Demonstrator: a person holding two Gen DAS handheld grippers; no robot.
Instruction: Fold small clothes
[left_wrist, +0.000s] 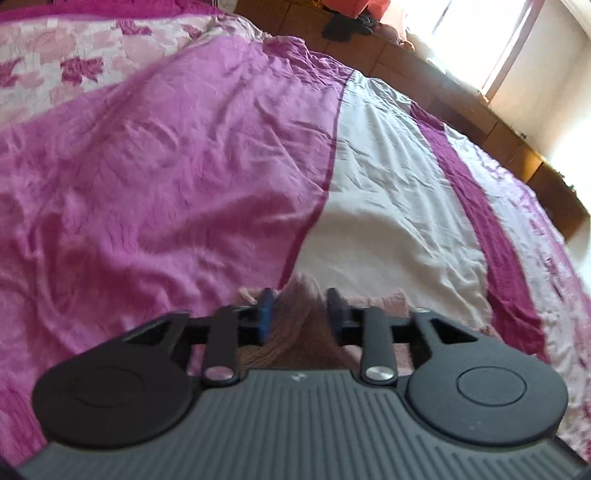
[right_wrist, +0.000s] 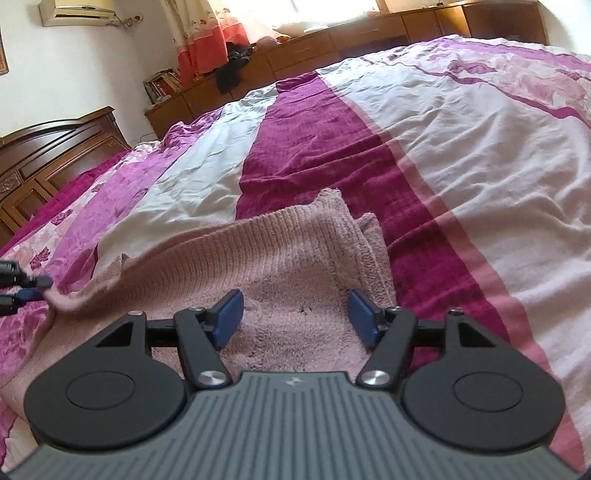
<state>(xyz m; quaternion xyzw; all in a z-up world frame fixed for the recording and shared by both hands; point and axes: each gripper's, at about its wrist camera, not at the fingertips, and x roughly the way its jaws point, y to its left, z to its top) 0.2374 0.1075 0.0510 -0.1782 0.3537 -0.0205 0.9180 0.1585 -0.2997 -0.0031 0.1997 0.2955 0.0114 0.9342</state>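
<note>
A pink knit garment (right_wrist: 295, 254) lies on the bed, partly folded, with a doubled layer at its far right corner. One edge is lifted and stretched toward the left. My left gripper (right_wrist: 38, 288) at the far left of the right wrist view is shut on that raised edge. In the left wrist view the bunched pink knit (left_wrist: 301, 314) fills the gap of the left gripper (left_wrist: 300, 314). My right gripper (right_wrist: 295, 319) stands open low over the near part of the garment, nothing between its blue pads (right_wrist: 229, 317).
The bedspread (right_wrist: 461, 147) is pink, magenta and white, and wrinkled. A wooden headboard (right_wrist: 55, 147) is at the left. Low wooden cabinets (right_wrist: 332, 40) with dark clothes (right_wrist: 232, 70) on top run along the far side under a bright window.
</note>
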